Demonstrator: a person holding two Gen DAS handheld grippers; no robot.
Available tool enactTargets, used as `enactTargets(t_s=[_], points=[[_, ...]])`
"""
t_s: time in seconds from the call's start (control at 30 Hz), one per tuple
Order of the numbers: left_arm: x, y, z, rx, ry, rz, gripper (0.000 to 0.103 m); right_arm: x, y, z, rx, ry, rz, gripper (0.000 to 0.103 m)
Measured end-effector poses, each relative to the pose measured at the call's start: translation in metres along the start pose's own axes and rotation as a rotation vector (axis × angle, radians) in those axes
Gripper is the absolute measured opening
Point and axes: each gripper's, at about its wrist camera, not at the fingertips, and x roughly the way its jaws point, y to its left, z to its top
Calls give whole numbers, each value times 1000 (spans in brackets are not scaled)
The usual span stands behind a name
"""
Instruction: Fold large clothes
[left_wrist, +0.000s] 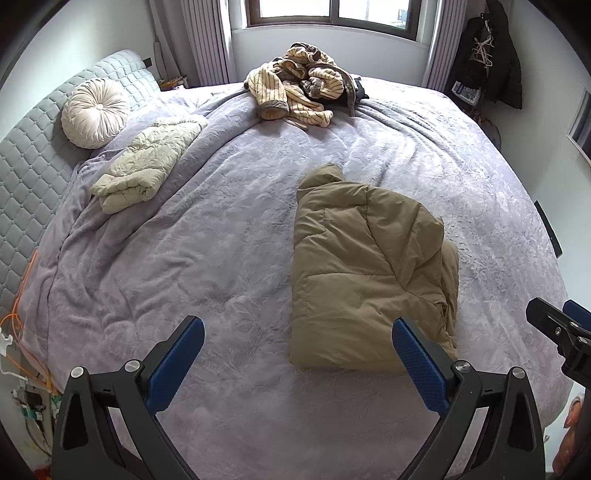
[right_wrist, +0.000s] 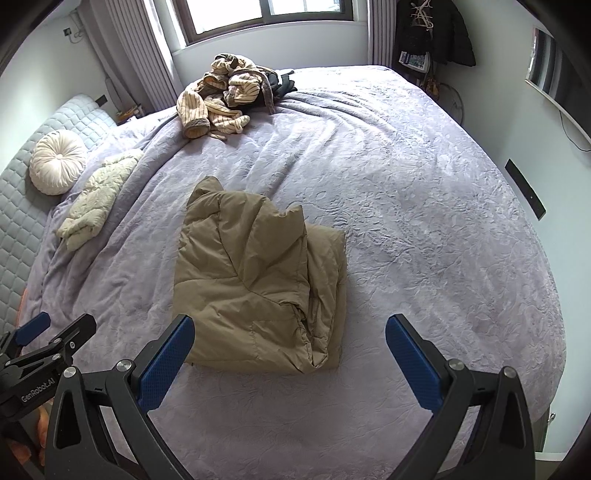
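A tan puffer jacket (left_wrist: 365, 273) lies folded into a thick rectangle on the lilac bed cover; it also shows in the right wrist view (right_wrist: 255, 284). My left gripper (left_wrist: 297, 338) is open and empty, held above the bed just in front of the jacket's near left edge. My right gripper (right_wrist: 290, 336) is open and empty, held above the jacket's near edge. The right gripper shows at the right edge of the left wrist view (left_wrist: 561, 328). The left gripper shows at the left edge of the right wrist view (right_wrist: 44, 339).
A folded cream quilted garment (left_wrist: 147, 162) lies near a round cushion (left_wrist: 94, 112) by the grey headboard (left_wrist: 26, 173). A crumpled striped garment (left_wrist: 299, 86) over something dark lies at the far side under the window. Cables (left_wrist: 22, 332) hang beside the bed at left.
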Motion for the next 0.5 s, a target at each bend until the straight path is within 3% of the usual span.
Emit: enactTargets(t_s=[0.5], points=[[1, 0, 0, 5, 3, -1, 102, -2, 4, -1, 2, 1, 1, 103]])
